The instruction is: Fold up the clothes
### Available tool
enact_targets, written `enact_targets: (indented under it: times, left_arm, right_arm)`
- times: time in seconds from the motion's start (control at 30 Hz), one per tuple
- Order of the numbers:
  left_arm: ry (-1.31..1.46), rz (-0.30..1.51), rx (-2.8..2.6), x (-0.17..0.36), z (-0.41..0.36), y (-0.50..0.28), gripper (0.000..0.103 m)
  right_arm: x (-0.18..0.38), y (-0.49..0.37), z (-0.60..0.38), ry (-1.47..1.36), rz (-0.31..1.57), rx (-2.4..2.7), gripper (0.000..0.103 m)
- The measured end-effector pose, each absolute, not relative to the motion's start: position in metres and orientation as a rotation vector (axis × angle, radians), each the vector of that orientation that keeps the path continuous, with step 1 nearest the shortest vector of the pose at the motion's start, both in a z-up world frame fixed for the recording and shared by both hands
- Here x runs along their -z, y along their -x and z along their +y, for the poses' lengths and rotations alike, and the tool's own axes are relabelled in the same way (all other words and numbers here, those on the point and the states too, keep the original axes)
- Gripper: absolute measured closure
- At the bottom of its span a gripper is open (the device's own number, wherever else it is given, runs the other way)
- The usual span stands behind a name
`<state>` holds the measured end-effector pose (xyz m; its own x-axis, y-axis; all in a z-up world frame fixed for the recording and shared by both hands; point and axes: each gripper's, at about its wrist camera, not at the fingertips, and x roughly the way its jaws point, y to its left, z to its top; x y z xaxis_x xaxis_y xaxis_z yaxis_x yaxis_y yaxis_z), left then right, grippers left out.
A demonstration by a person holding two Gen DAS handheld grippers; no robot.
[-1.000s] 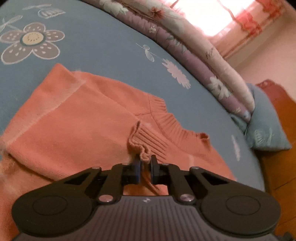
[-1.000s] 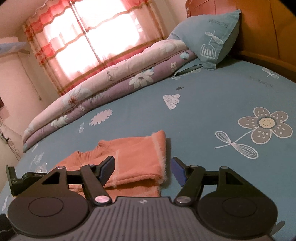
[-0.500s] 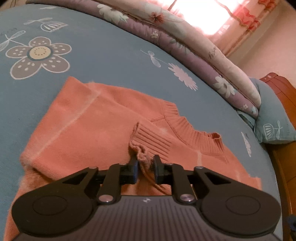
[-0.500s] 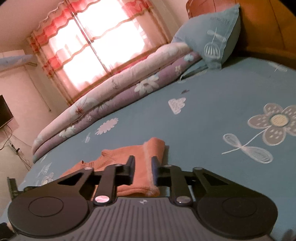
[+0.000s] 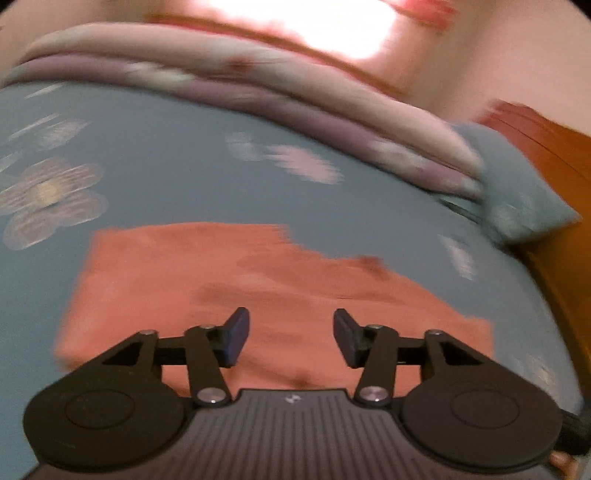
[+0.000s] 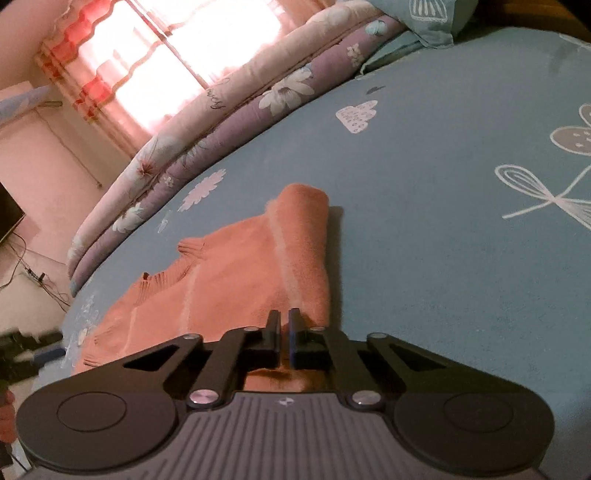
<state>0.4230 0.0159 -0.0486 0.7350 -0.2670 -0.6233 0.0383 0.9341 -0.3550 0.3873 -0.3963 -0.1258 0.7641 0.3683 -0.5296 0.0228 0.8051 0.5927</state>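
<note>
1. Blue bedsheet (image 6: pixel 424 184) printed with white flowers covers the bed we work on; a bright window with red-checked curtains (image 6: pixel 85 85) lies beyond.
2. We see the orange sweater (image 6: pixel 229 280) lying partly folded near the bed's close edge, its ribbed collar pointing away.
3. Our right gripper (image 6: pixel 283 325) has its jaws pressed together, pinching the sweater's folded side edge.
4. Our left gripper (image 5: pixel 291 332) hovers over the sweater (image 5: pixel 258 288), jaws opening with nothing between them; that view is blurred.
5. We judge the knit soft, light and limp: it will sag and stretch, so hems, cuffs and folded edges give the surest hold.
6. A rolled floral quilt (image 6: pixel 221 122) and a teal pillow (image 6: pixel 417 14) sit well apart, so nothing blocks the next fold.
</note>
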Motion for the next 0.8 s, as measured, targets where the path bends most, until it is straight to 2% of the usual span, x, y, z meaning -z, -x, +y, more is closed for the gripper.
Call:
enact_targets:
  times: [0.03, 0.07, 0.2, 0.37, 0.5, 0.8]
  left_arm:
    - [0.312, 0.728, 0.236, 0.043, -0.007, -0.428, 0.05]
    - [0.295, 0.734, 0.297, 0.038, -0.029, -0.434, 0.05]
    - [0.28, 0.79, 0.525, 0.035, -0.117, -0.462, 0.049]
    - [0.358, 0.915, 0.669, 0.064, -0.196, -0.505, 0.049]
    - [0.395, 0.984, 0.679, 0.092, -0.226, -0.529, 0.05]
    - [0.367, 0.988, 0.604, 0.117, -0.255, -0.57, 0.049]
  right_arm:
    - [0.125, -0.386, -0.398, -0.621, 0.684, -0.203, 0.099]
    - [0.123, -0.385, -0.4, -0.625, 0.671, -0.203, 0.093]
    - [0.125, -0.383, -0.407, -0.648, 0.667, -0.203, 0.091]
    - [0.141, -0.387, -0.417, -0.736, 0.705, -0.197, 0.093]
    - [0.142, -0.385, -0.418, -0.74, 0.708, -0.206, 0.093]
    - [0.149, -0.379, -0.427, -0.806, 0.714, -0.221, 0.093]
